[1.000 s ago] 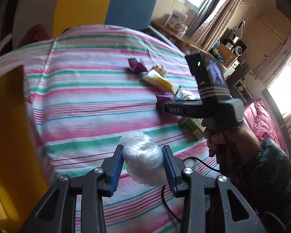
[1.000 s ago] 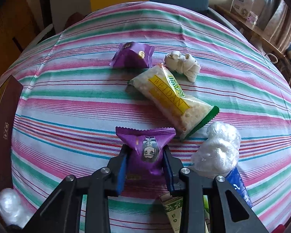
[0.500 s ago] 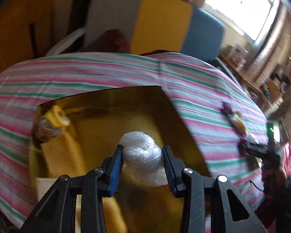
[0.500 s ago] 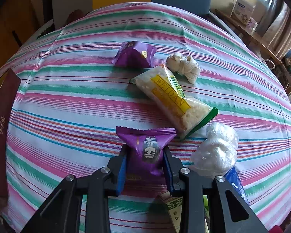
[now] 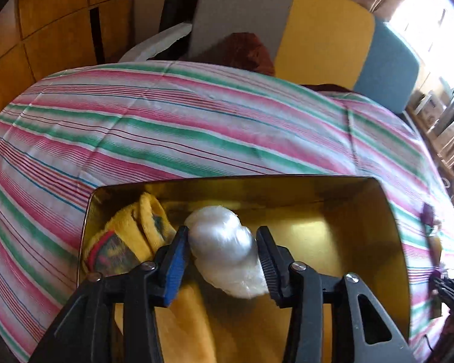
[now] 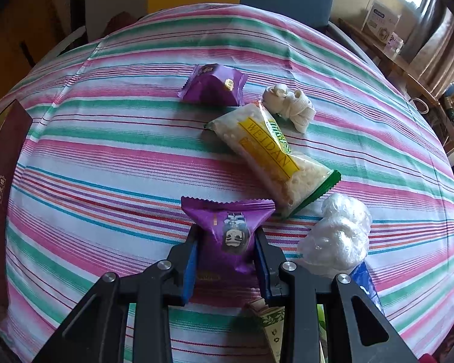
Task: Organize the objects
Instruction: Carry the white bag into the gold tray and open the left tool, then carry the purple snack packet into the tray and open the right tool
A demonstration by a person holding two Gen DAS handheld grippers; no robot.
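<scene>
Organizing was partway done, w/ most items not yet boxed. Left claw (image 5: 222, 255) hung over the gold-lined box (image 5: 390, 242), its jaws opening around a white plastic-wrapped bundle (image 5: 227, 251) that sat between them, seemingly on its way down into the box. Inside the box: yellow plush items (image 5: 130, 236) at the left; rest of the floor looked bare. Right claw (image 6: 227, 260) was clamped tight on a purple snack packet (image 6: 230, 233) just above the striped desk (image 6: 106, 181). Left to sort, near to far: a second white plastic bundle (image 6: 336, 236) w/ blue (image 6: 364, 281) and green packs (image 6: 272, 329) beside it, a WEIDAN rice-snack bag (image 6: 269, 151), a cloth knot (image 6: 290, 106), another purple packet (image 6: 215, 86).
</scene>
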